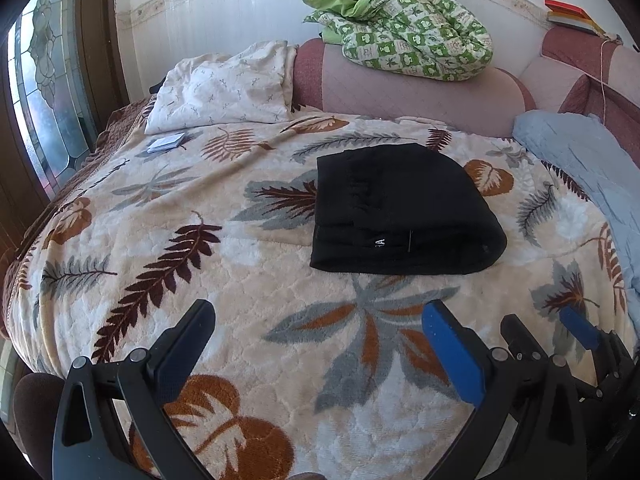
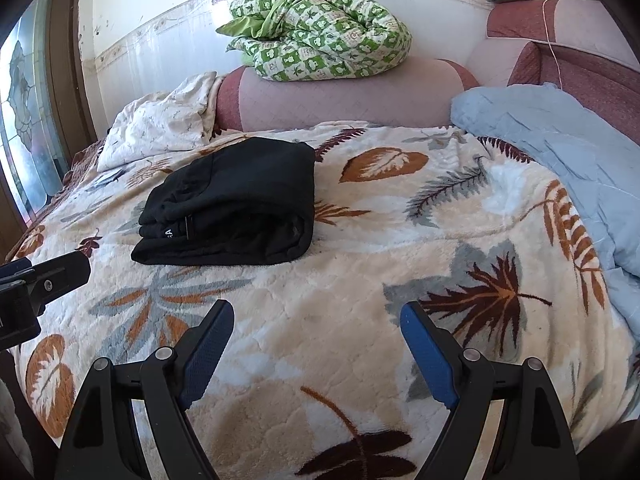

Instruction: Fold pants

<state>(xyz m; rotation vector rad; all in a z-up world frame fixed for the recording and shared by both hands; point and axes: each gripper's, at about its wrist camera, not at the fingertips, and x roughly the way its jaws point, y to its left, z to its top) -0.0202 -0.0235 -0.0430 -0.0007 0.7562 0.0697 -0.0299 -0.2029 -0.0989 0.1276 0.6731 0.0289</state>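
The black pants (image 1: 400, 212) lie folded into a thick rectangle on the leaf-patterned blanket (image 1: 200, 280), with a small white label on the near edge. They also show in the right wrist view (image 2: 236, 204), at the left. My left gripper (image 1: 320, 320) is open and empty, held above the blanket in front of the pants. My right gripper (image 2: 318, 320) is open and empty, to the right of the left one, and it shows at the right edge of the left wrist view (image 1: 548, 328).
A white pillow (image 1: 224, 88) and a small flat packet (image 1: 166, 143) lie at the far left. A green patterned quilt (image 1: 404, 24) sits on the pink headboard (image 1: 420, 88). A light blue quilt (image 2: 560, 152) lies along the right side. A window (image 1: 44, 92) is at the left.
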